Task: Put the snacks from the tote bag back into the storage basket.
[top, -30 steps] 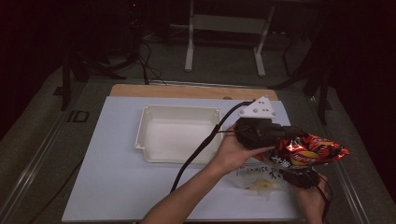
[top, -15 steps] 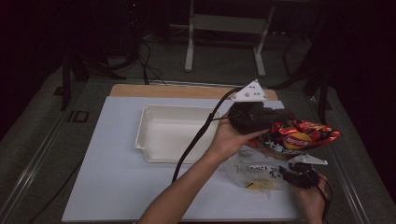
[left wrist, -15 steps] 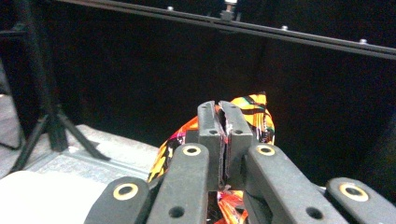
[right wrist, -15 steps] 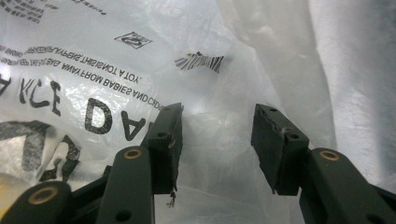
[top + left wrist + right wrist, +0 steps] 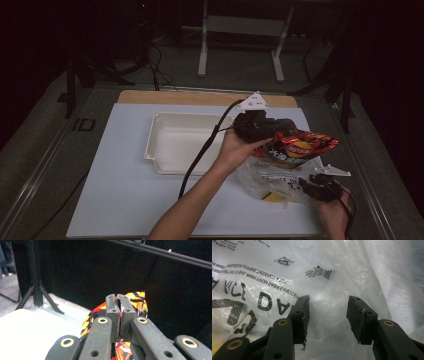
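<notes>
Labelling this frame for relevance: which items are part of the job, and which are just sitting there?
In the job:
- red snack bag, pinched by the left hand-held gripper
- clear plastic bag, in front of the right hand-held gripper, whose jaws stand apart

Lying about:
- white tray
- white mat
- wooden board

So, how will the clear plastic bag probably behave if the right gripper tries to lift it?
The clear plastic bag looks thin and wrinkled, so it is probably floppy and would sag. Its glossy film may slip between the pads unless a fold is pinched. The right gripper has open jaws against it. It seems light: the snack bag is out, held by the left gripper.
</notes>
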### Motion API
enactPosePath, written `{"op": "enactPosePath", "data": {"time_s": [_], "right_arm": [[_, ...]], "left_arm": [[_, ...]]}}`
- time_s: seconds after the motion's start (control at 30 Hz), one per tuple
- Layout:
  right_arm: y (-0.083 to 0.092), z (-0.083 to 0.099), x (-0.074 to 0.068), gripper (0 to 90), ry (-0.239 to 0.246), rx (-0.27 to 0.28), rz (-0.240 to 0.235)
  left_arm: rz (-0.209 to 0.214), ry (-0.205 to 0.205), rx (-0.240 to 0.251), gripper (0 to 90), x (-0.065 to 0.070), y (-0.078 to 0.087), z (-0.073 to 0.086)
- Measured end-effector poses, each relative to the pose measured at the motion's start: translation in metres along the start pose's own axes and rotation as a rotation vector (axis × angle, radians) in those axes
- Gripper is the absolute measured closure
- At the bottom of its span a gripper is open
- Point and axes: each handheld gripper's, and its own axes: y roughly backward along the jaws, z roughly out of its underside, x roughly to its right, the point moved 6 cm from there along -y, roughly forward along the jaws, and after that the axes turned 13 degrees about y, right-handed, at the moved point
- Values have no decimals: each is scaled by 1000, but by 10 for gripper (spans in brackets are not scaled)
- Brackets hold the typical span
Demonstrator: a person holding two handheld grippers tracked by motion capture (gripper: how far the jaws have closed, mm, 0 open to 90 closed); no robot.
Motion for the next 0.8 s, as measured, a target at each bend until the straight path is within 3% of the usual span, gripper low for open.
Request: {"op": "enactPosePath", "data": {"time_s": [0.1,0.27,0.8], "right_arm": [[0,0,0,528,0,-1,4],[0,0,0,528,3,1,6],[0,1,0,527,3,6,8]], "left_arm": [[-16,36,-22,891,-14,-6,15],[-13,65,-31,891,-20,-10,22],[58,33,5,891,11,-12,-1]]}}
